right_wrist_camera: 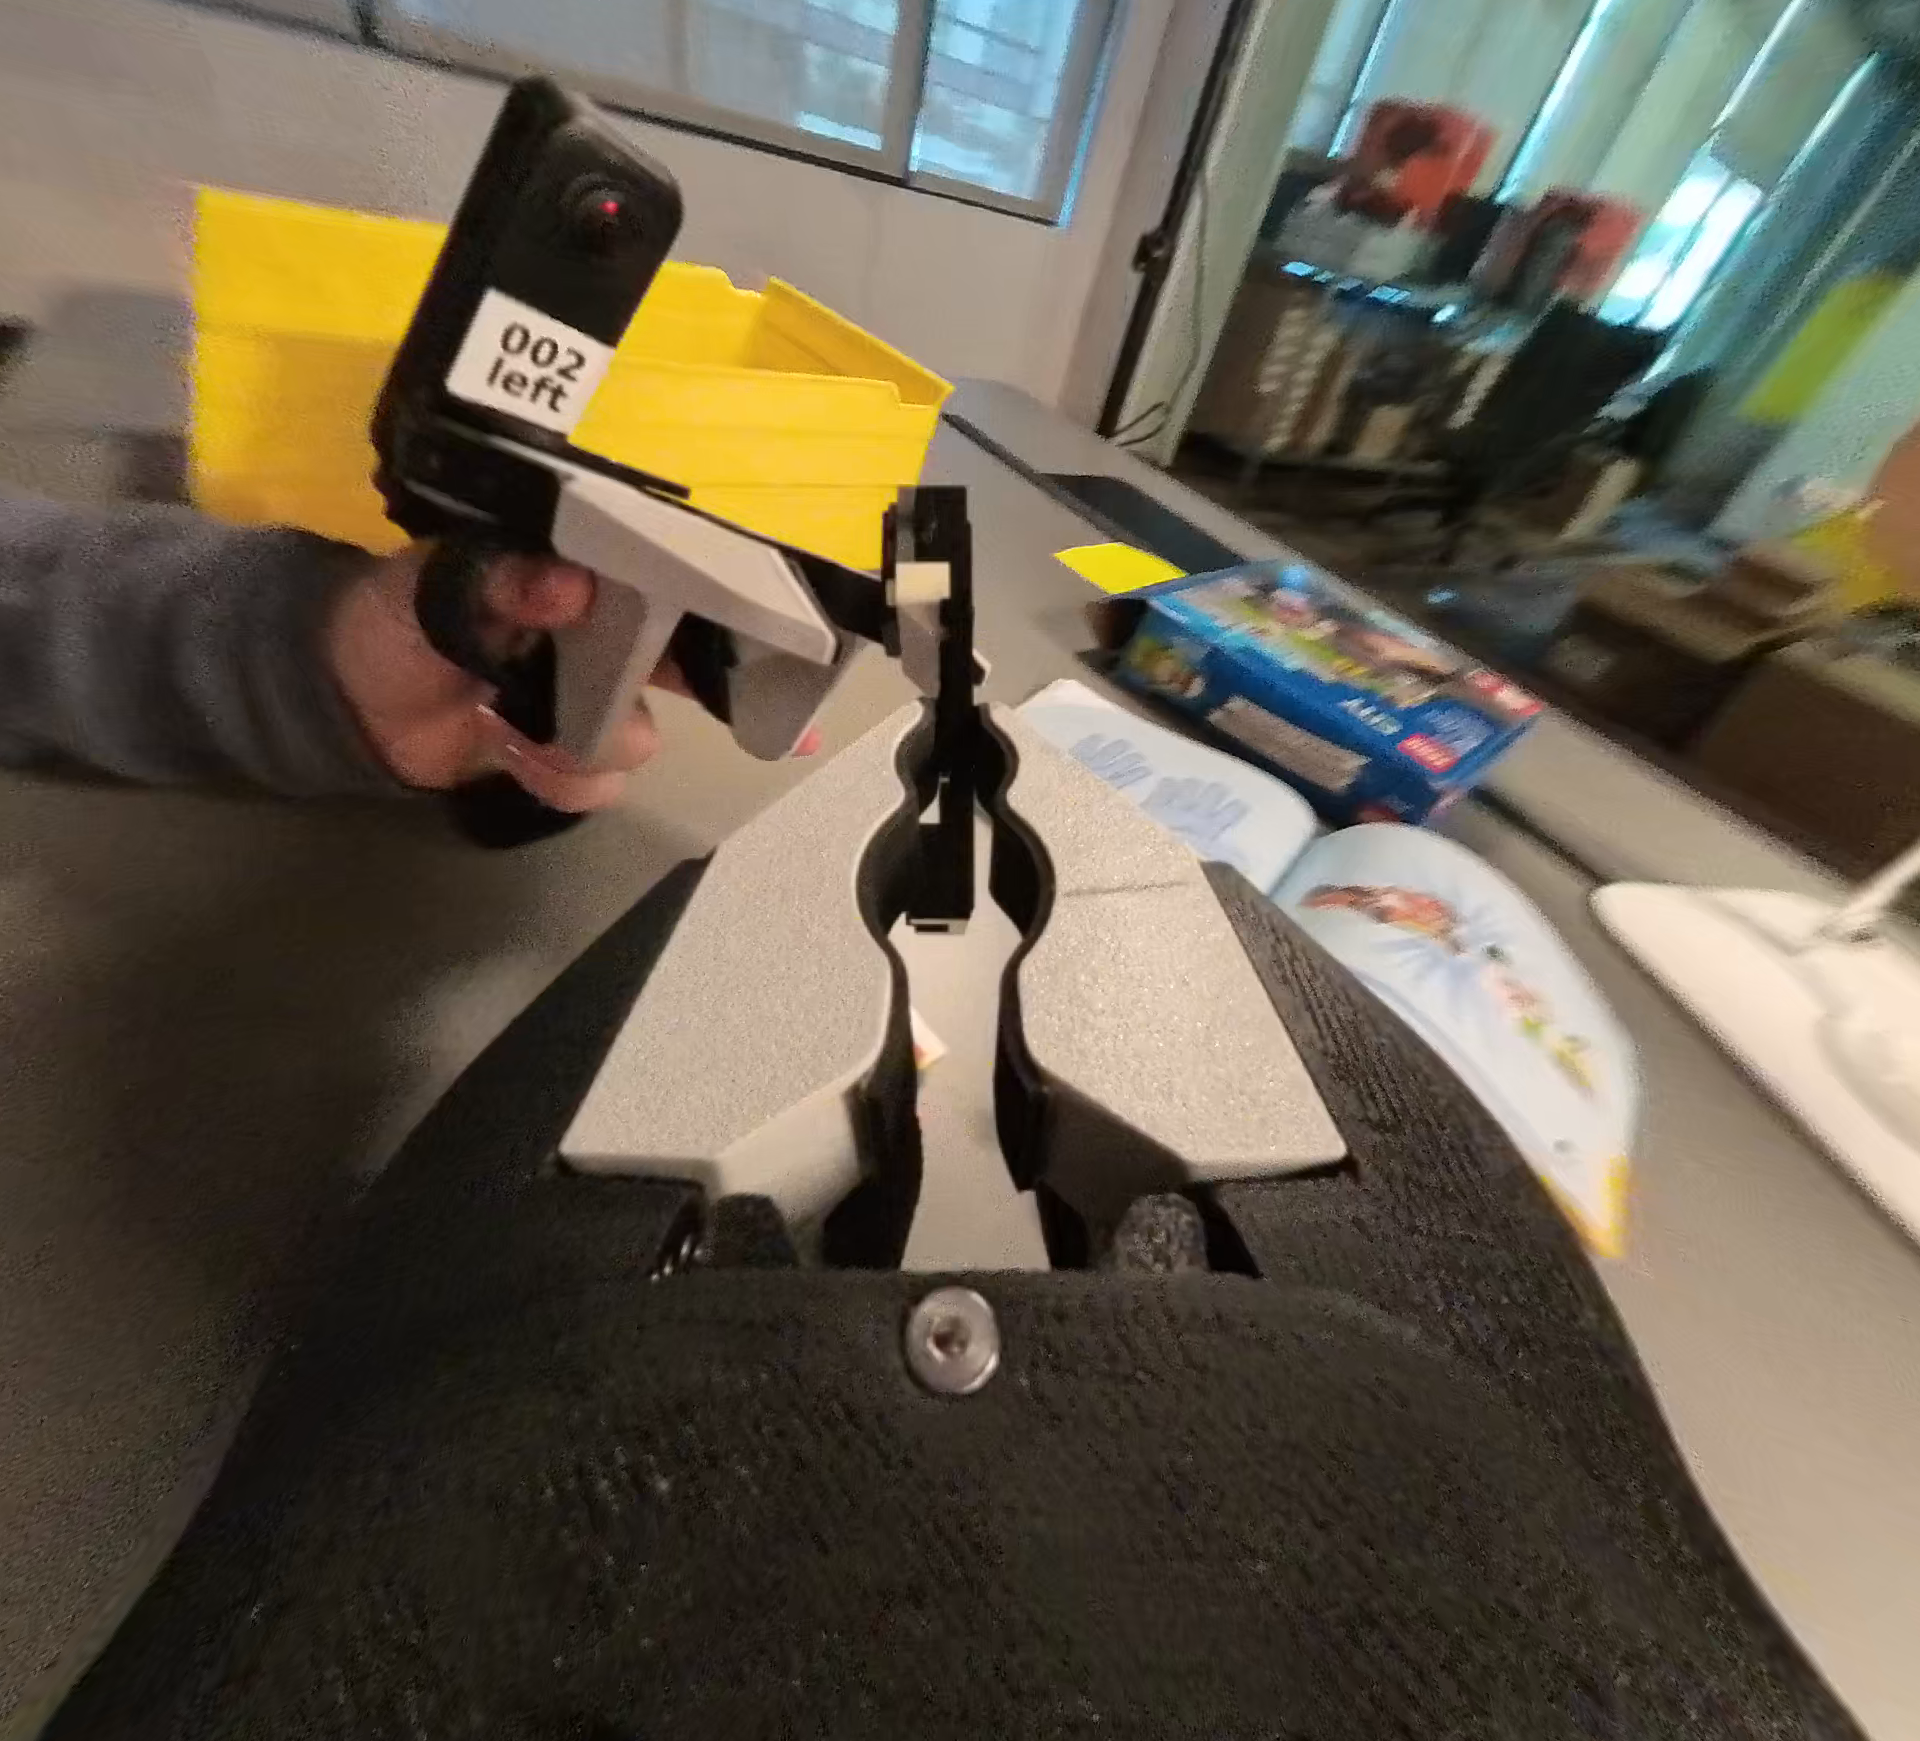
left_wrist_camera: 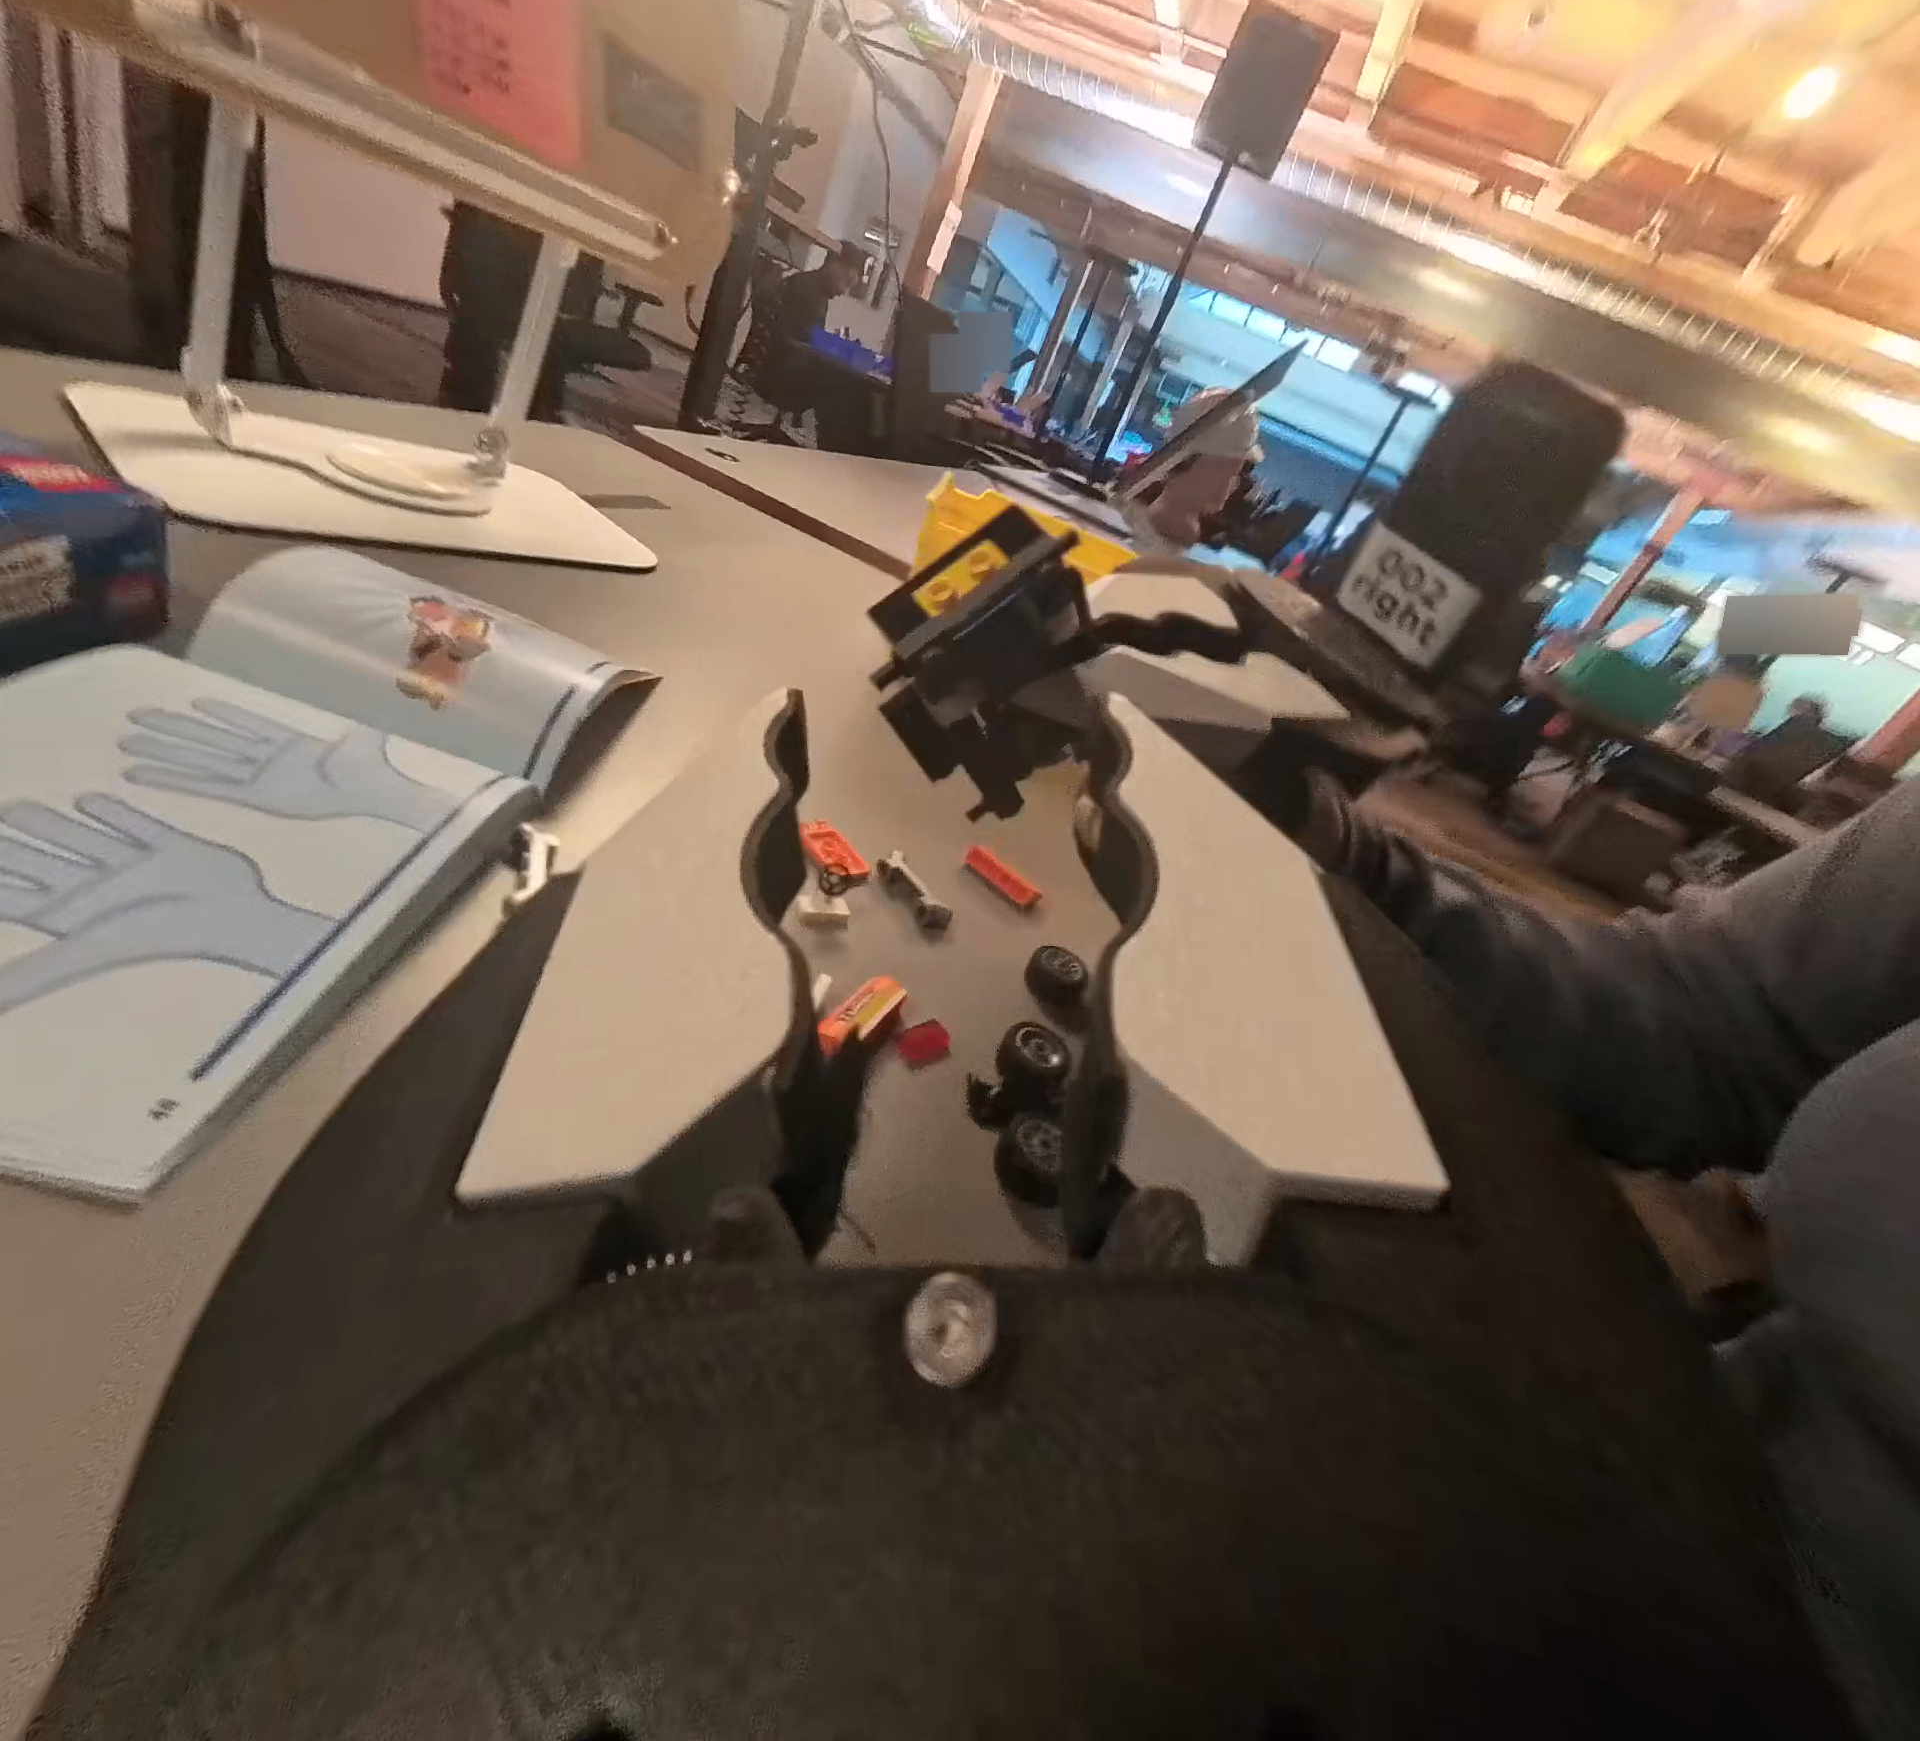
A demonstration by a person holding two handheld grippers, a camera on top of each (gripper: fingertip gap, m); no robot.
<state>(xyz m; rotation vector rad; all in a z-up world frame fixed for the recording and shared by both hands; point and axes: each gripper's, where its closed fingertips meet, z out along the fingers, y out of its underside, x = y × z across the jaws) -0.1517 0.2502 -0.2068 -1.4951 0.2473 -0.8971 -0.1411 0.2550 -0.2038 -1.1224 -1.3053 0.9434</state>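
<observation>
My right gripper (right_wrist_camera: 951, 720) is shut on a black and yellow brick assembly (right_wrist_camera: 940, 569) and holds it upright above the table. In the left wrist view the assembly (left_wrist_camera: 977, 652) hangs just beyond my left gripper (left_wrist_camera: 956, 715), gripped by the right gripper's dark fingers (left_wrist_camera: 1174, 637) coming in from the right. My left gripper is open and its pads do not press on anything. Below its open jaws, loose pieces lie on the grey table (left_wrist_camera: 727, 611): an orange plate (left_wrist_camera: 831, 850), a grey piece (left_wrist_camera: 914, 891), an orange bar (left_wrist_camera: 1003, 879) and black wheels (left_wrist_camera: 1039, 1057).
An open light-blue booklet (left_wrist_camera: 260, 860) lies left of the pieces. A blue box (right_wrist_camera: 1330, 683) sits behind it. A yellow bin (right_wrist_camera: 727, 424) stands at the back. A white stand (left_wrist_camera: 364, 486) is at the far left. A hand (right_wrist_camera: 468, 715) holds the left gripper. Only a small space, under 4 cm, lies between the two pairs of fingers.
</observation>
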